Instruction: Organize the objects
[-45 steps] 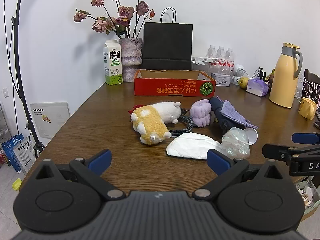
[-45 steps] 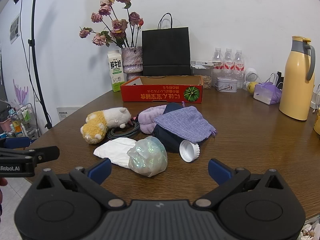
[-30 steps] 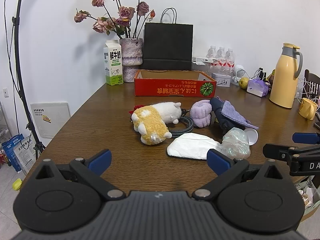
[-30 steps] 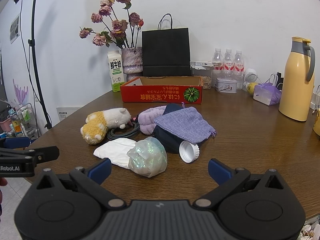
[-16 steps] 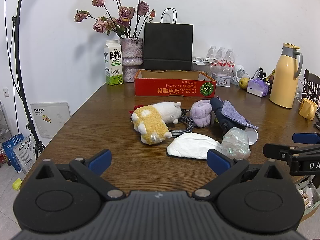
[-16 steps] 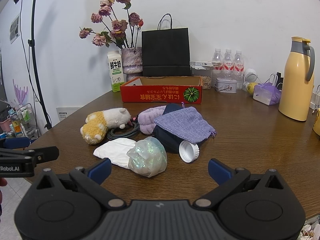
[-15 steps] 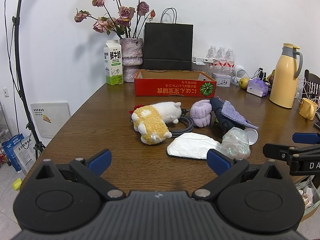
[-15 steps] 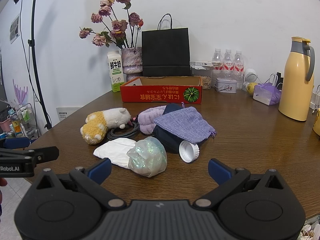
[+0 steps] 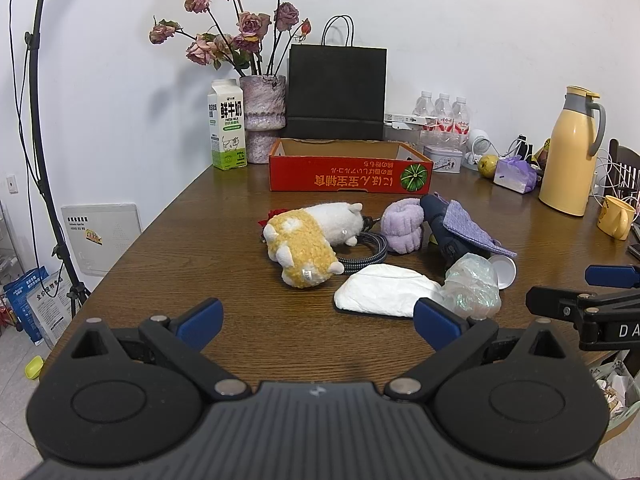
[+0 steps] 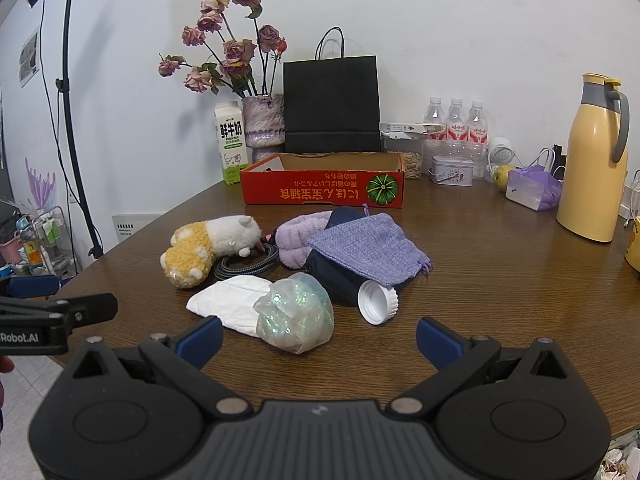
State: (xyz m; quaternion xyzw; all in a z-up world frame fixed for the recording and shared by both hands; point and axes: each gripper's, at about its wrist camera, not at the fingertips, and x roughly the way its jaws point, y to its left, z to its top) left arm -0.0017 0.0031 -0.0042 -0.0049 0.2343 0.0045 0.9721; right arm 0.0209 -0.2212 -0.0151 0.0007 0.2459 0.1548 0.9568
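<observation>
A pile of loose things lies mid-table: a yellow and white plush toy point(image 9: 308, 236), a coiled braided cable point(image 9: 364, 254), a fluffy lilac band point(image 9: 402, 226), a dark blue pouch point(image 9: 442, 224) under a lilac cloth bag point(image 10: 366, 246), a white paper packet point(image 9: 386, 290), a crinkled clear film ball point(image 10: 296, 312) and a white cap point(image 10: 378, 302). A red open cardboard box point(image 9: 350, 170) stands behind them. My left gripper point(image 9: 318, 318) is open and empty near the front edge. My right gripper point(image 10: 320, 338) is open and empty, just before the film ball.
Along the back wall stand a milk carton point(image 9: 226, 136), a vase of dried roses point(image 9: 264, 120), a black paper bag point(image 9: 336, 94), water bottles point(image 10: 456, 124) and a small tin point(image 10: 452, 170). A yellow thermos jug point(image 10: 592, 164) and a yellow mug point(image 9: 616, 216) stand at the right.
</observation>
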